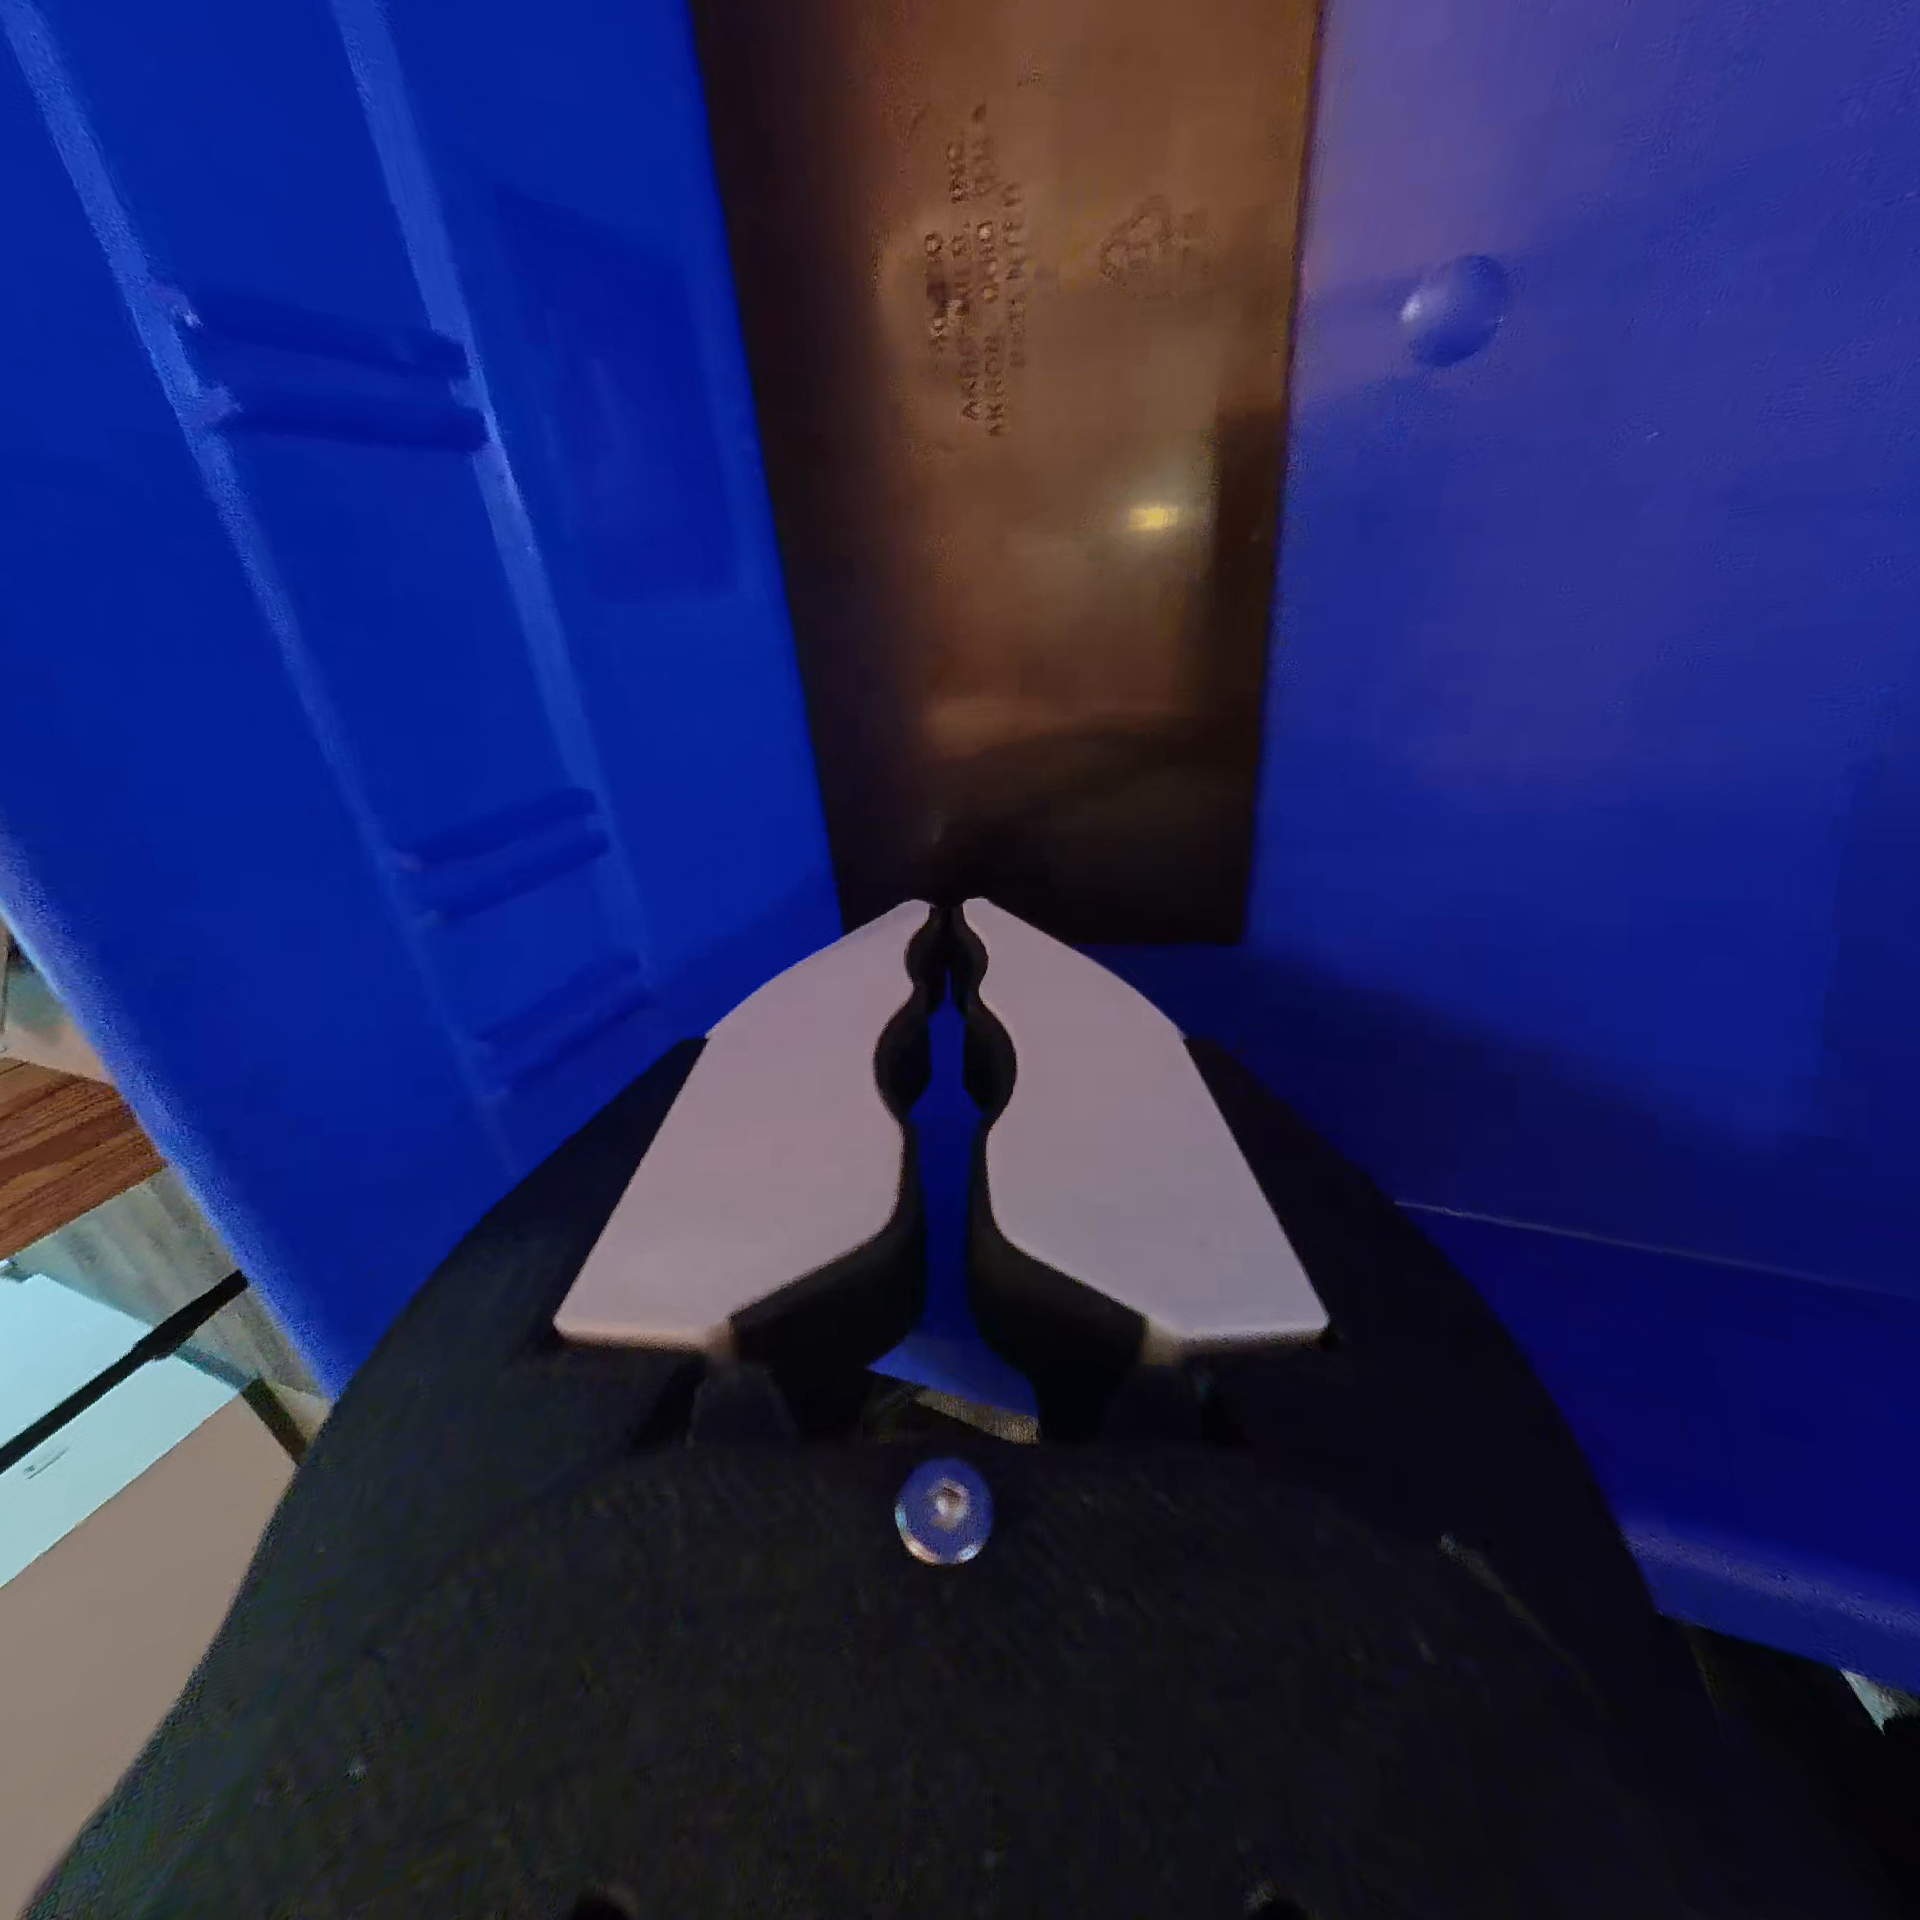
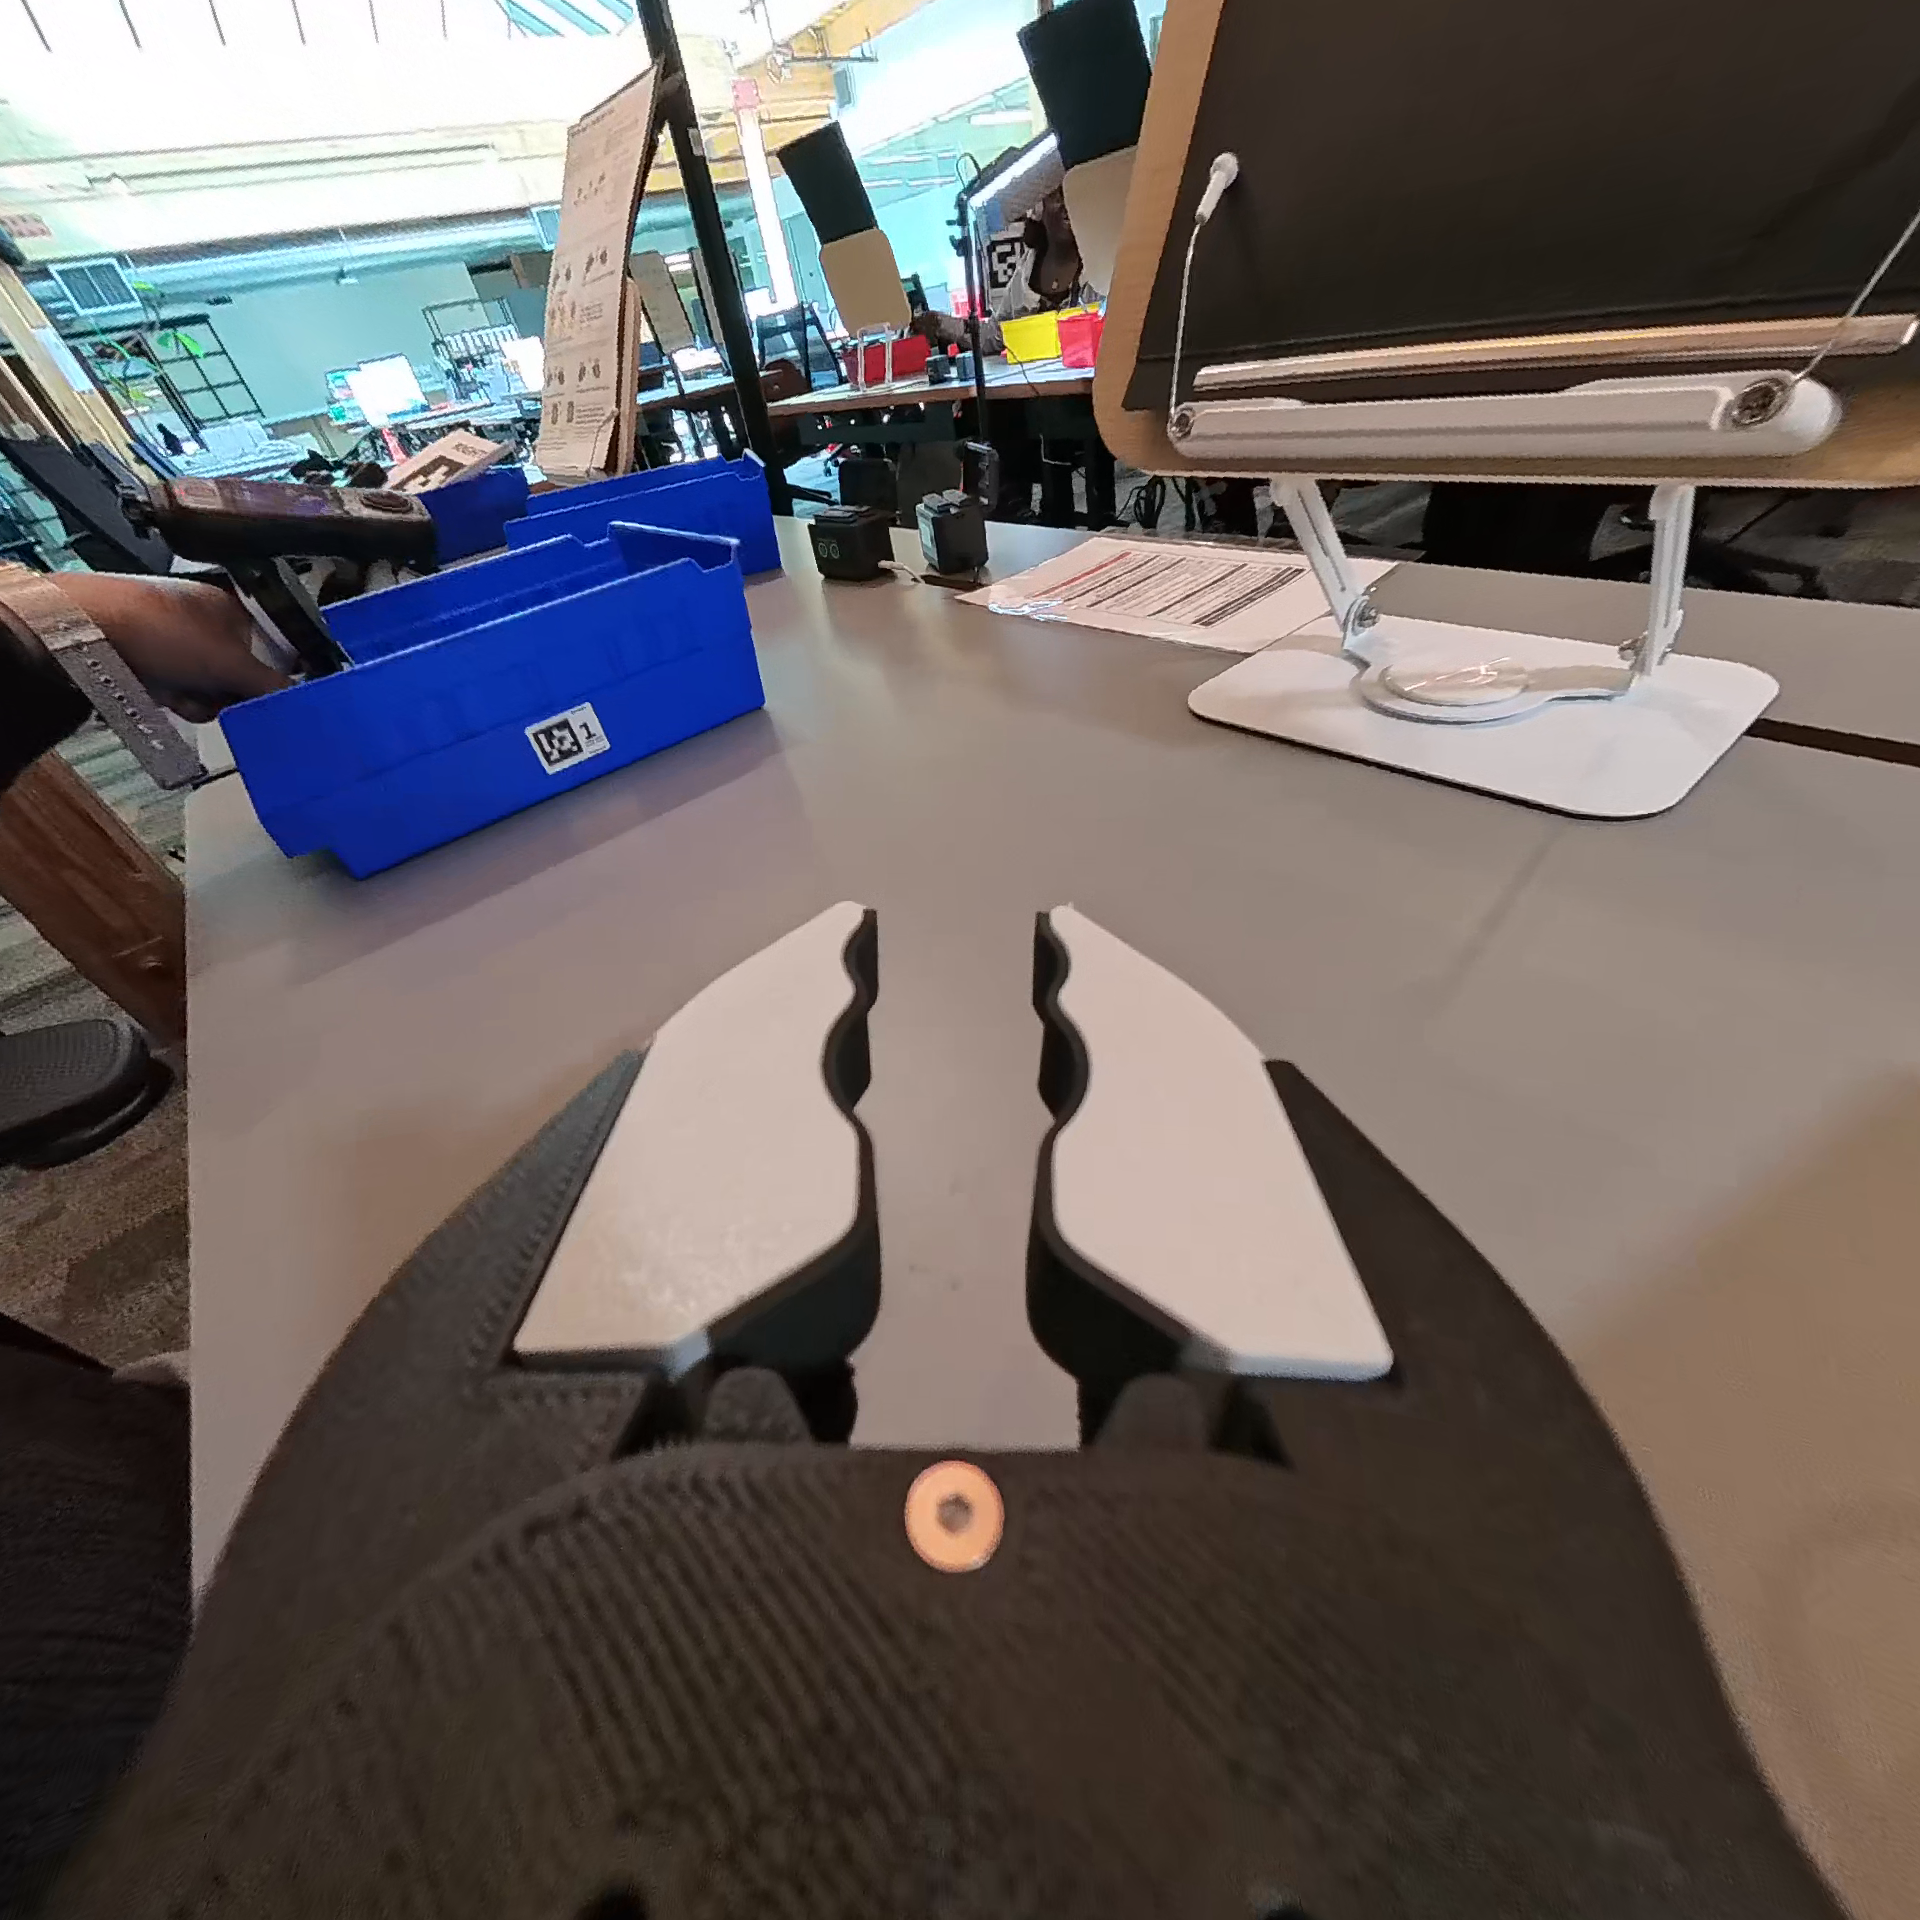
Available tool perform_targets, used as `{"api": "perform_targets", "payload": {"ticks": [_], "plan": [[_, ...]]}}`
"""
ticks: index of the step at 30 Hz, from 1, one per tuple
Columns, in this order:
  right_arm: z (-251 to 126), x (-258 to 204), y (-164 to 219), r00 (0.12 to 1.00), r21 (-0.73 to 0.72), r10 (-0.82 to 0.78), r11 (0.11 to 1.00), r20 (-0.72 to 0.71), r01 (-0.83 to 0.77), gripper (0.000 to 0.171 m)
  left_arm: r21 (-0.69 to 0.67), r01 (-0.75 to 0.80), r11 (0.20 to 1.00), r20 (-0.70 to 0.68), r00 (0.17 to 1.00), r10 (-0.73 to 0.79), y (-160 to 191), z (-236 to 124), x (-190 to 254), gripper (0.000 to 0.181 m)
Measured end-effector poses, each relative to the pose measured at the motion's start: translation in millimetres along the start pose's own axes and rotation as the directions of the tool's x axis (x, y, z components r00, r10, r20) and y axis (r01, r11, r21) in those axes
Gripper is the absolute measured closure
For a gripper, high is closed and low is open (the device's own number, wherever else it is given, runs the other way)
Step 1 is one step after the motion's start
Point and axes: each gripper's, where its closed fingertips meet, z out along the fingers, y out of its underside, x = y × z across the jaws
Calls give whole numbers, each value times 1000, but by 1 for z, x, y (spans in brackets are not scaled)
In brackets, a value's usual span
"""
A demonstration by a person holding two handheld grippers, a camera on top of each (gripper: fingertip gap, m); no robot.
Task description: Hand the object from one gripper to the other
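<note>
In the left wrist view my left gripper (image 1: 951,914) is inside a blue bin (image 1: 416,520), its fingertips shut together right at the lower edge of a dark brown translucent panel (image 1: 1039,520) that stands across the bin. I see no object between the pads. In the right wrist view my right gripper (image 2: 954,935) is open, low over the grey table (image 2: 1039,779), with only table surface between its fingers. The same view shows the left gripper (image 2: 281,530) far left, held by a hand and reaching into the blue bin (image 2: 499,717).
A second blue bin (image 2: 655,520) stands behind the first. A white stand (image 2: 1486,717) holding a dark board is at the right, with a printed sheet (image 2: 1164,587) and small black devices (image 2: 852,545) behind. The table's left edge drops to the floor.
</note>
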Motion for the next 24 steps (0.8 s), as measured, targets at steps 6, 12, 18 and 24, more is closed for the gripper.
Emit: {"api": "perform_targets", "payload": {"ticks": [6,12,18,24], "plan": [[-1,-1,-2,1000,8,15,1000,8,-15,143,68,-9,998,-224,974,24,-11,-11,35,181],[-3,0,-4,1000,16,21,1000,7,-21,143,35,4,999,-125,992,0,-1,-14,18,181],[-3,-1,-5,999,22,36,999,15,-36,143,-63,-76,995,-122,990,67,5,-8,21,181],[-5,0,-7,999,30,33,999,12,-34,143,-116,-146,982,-161,979,127,2,-7,30,181]]}}
